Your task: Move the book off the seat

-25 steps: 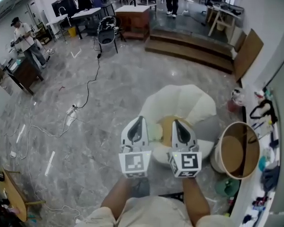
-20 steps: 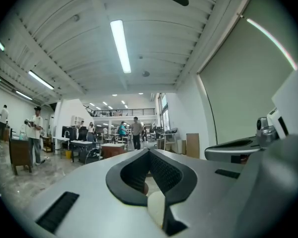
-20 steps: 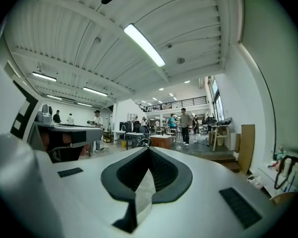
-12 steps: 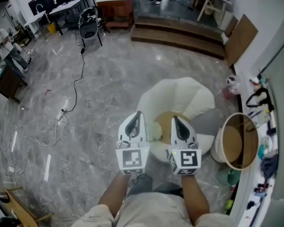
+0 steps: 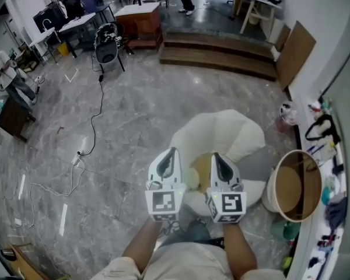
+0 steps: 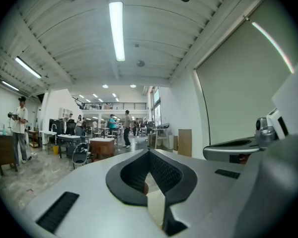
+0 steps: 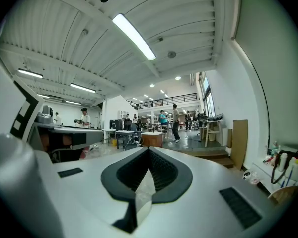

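Approach stage, by the look of it: nothing grasped, nothing lifted. Looking steeply down over a cream, shell-backed seat (image 5: 221,127) on a grey stone floor (image 5: 105,133). On the cushion, toward the near edge, a flat tan thing, most likely the book (image 5: 202,156), half hidden behind the two grippers.

Held side by side above the seat's front: left gripper (image 5: 171,152) just left of the book, right gripper (image 5: 216,158) over its right part. No contact with the book, as far as can be told from above.

Both shut tight and empty, jaws pressed together with nothing between, plain in each gripper view. Both of those views aimed out across the hall and up at the ceiling, not down at the seat. Just right of the seat, a round tan basket (image 5: 291,185).

Next, probably: tip one gripper downward, spread its jaws, bring them to a free edge of the book, then close. After that, lift clear and set down anywhere off the seat.

Calls for a low, flat approach, since a book lying on a soft cushion offers little edge to pinch. Spine side or page side not distinguishable from here.
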Available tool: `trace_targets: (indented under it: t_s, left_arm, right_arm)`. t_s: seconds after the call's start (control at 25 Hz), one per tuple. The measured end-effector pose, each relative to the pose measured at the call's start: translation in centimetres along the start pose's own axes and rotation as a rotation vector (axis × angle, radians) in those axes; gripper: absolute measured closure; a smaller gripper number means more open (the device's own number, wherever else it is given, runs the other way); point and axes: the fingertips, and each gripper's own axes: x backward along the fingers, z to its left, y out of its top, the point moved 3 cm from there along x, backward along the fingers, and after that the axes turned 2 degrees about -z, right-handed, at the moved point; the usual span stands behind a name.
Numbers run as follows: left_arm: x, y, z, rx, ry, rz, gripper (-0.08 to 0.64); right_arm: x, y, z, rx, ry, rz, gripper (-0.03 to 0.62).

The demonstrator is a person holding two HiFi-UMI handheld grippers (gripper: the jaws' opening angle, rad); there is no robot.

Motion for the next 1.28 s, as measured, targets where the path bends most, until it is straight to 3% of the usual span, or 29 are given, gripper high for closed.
trace_targets:
  t_s: [0.36,0.64,0.8,1.08,1.28]
  left_arm:
    - [-4.6,0.0,-3.4,-0.047,-0.011,0.020,0.557]
    - [-8.7,-2.3,-6.2,-0.068,-0.128,0.095,0.557]
    - [-11.7,-4.2,-5.4,-0.107,-0.206,0.133,0.557]
    - [-16.3,-12.3,-4.2,-0.175,-0.396,0.293,0.557]
    - [-19.2,-19.9,-2.6,-0.219,-0.500,0.416,0.557]
  right_arm:
    - [-1.6,0.1,-6.5,-0.038,-0.037,-0.049,0.589]
    - [-1.7,-3.3,-10.5,-0.125,-0.131,-0.021,0.589]
    - [-3.5,-5.6,-10.9,-0.153,-0.206,0.012,0.589]
    - [-6.7,-13.3,-9.8,-0.254,-0.352,0.159,0.589]
    - [-9.3,-20.5,-9.1,-0.377,-0.457,0.267,0.589]
